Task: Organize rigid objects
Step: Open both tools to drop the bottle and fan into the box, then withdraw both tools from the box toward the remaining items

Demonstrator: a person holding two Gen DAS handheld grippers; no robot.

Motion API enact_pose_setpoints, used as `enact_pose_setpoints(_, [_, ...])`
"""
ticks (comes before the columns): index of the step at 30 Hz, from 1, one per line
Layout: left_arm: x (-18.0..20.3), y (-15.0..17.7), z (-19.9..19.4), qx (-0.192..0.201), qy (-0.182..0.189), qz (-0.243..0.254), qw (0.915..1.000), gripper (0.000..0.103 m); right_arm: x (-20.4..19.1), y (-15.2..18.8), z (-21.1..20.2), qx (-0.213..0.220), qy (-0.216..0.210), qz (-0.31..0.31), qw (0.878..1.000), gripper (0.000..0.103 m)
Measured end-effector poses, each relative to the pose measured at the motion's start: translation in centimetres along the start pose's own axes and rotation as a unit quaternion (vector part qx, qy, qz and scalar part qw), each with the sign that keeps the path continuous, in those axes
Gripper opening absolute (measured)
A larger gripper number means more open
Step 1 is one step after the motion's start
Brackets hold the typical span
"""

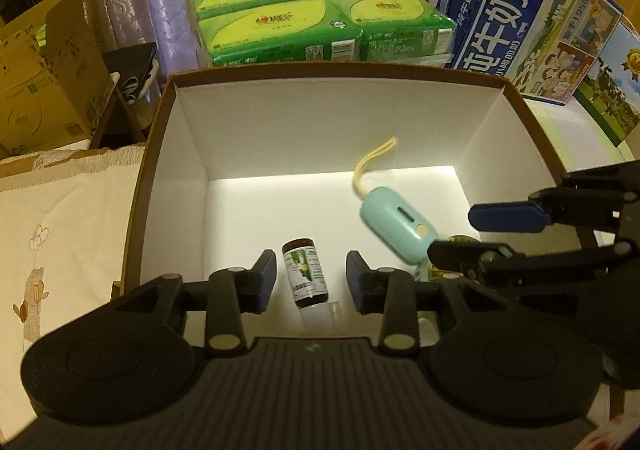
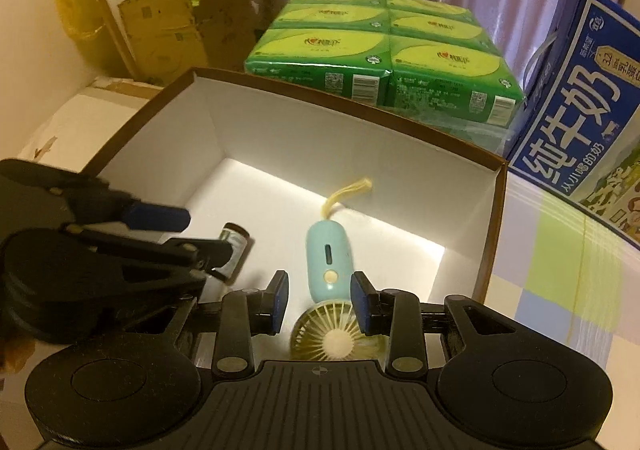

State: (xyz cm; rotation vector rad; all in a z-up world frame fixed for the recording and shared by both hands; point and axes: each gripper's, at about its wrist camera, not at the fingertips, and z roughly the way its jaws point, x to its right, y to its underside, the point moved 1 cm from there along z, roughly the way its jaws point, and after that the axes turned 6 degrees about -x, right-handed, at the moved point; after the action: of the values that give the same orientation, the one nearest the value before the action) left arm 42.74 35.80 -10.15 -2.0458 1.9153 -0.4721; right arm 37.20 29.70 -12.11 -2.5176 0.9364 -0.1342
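A white-lined cardboard box [image 1: 340, 67] with a brown rim holds both objects. On its floor lies a small dark bottle [image 1: 306, 274] with a green and white label; it sits between the fingers of my left gripper [image 1: 312, 280], which stands open with a gap on each side. A pale blue handheld fan [image 2: 328, 262] with a yellow wrist loop and a round grille head lies beside it. My right gripper [image 2: 320, 304] straddles the fan's neck, open, with a gap at the left pad. Each gripper shows in the other view: right gripper [image 1: 452, 234], left gripper [image 2: 208, 236].
Green tissue packs [image 1: 320, 21] are stacked behind the box, and a blue milk carton case [image 1: 532, 29] stands at the back right. Brown cardboard boxes [image 1: 48, 77] sit at the left. A cream embroidered cloth [image 1: 60, 230] covers the surface left of the box, a checked cloth [image 2: 560, 290] the right.
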Motion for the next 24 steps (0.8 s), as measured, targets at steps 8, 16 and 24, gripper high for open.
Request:
enact_pose_setpoints(8, [0.0, 0.6, -1.7, 0.01, -0.002, -0.006, 0.9999, 0.034, -0.5, 1.0, -1.2, 0.0, -0.005, 0.002, 1.0, 0.038])
enact_pose_setpoints(16, [0.1, 2.0, -4.5, 0.024, -0.004, -0.011, 0.9996, 0.038, -1.2, 2.4, -4.0, 0.02, -0.016, 0.014, 1.0, 0.049])
enact_pose_setpoints(24, [0.9, 4.3, -8.9, 0.057, -0.007, -0.019, 0.9982, 0.053, -1.8, 5.1, -8.6, 0.064, -0.04, 0.039, 0.996, 0.058])
